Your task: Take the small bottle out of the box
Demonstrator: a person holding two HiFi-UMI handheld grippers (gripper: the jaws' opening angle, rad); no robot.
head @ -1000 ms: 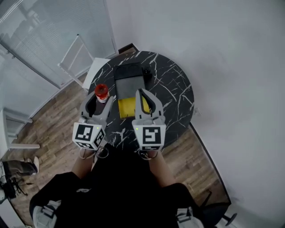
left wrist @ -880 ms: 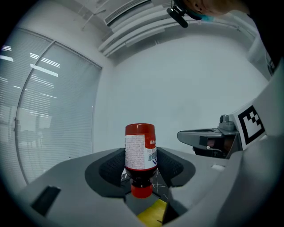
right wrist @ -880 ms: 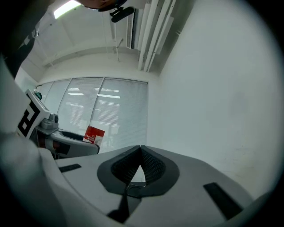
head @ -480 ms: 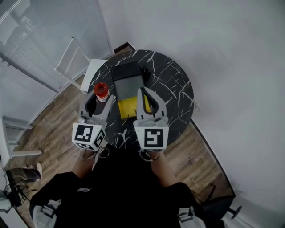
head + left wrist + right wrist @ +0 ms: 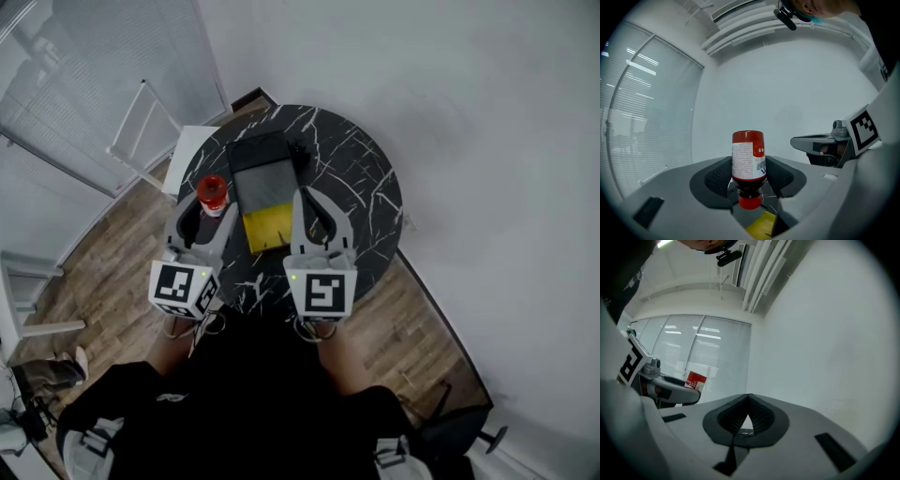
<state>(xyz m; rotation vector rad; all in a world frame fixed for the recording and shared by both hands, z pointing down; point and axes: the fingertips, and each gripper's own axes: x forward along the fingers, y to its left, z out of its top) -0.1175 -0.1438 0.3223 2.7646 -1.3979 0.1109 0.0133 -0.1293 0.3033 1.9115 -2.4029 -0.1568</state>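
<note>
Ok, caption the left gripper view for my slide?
Left tool shut on the red-capped bottle, white wall behind.

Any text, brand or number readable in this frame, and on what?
Bottle label: rows of tiny print and a blue mark, too small to read.
Left cube and right cube: black-and-white square patterns, no words.
No other text visible.
</note>
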